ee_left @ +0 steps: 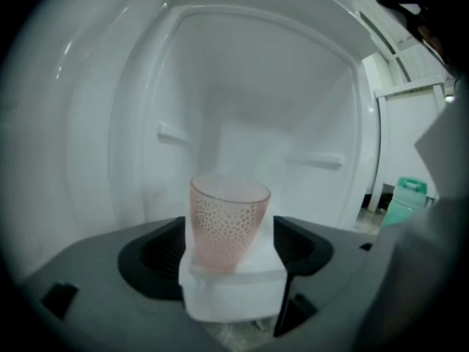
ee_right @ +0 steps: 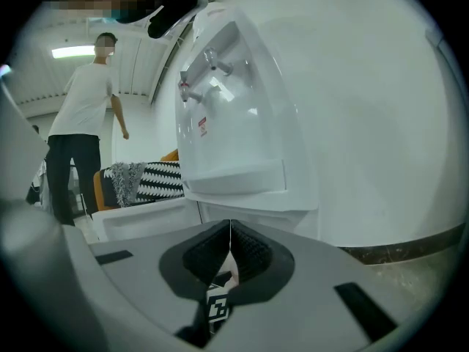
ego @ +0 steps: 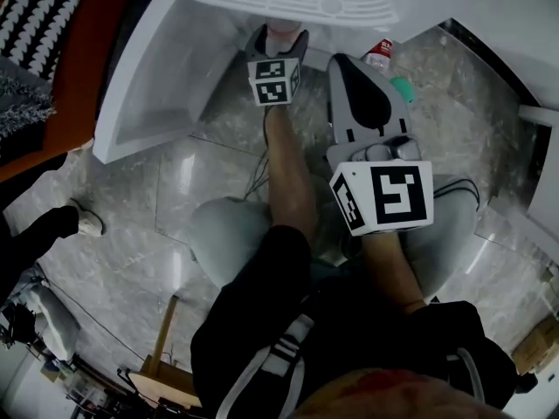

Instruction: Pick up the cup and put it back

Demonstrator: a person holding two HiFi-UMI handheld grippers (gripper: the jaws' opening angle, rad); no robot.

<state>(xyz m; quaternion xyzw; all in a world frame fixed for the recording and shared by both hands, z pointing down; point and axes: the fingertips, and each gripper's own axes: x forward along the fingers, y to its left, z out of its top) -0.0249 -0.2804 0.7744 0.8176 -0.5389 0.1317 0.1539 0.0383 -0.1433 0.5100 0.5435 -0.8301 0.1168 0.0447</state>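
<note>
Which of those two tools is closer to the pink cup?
Left. The pink cup stands between the left tool's open jaws; the right tool, jaws shut, is farther back and off to the right.

Grey marble-pattern tile floor (ego: 175,190), glossy. White water dispenser (ee_right: 234,123) stands against a white wall. Orange sofa (ego: 79,85) carries a black-and-white zigzag throw (ego: 44,7). Ceiling strip light (ee_right: 73,51) lit.

Your cup (ee_left: 229,222) is see-through pink, speckled all over with small dots. The block (ee_left: 233,288) under it and the cabinet (ee_left: 256,86) are white. Both your left gripper (ee_left: 229,249) and right gripper (ee_right: 231,251) are grey with black pads (ee_left: 157,259). Each cube (ego: 274,81) carries black-and-white square markers. The floor (ego: 175,199) is grey marble, the bottle (ee_left: 401,200) teal. The throw (ego: 44,7) shows black-and-white zigzags on an orange sofa (ego: 79,103). Your sleeve (ego: 253,312) is black with white stripes.
</note>
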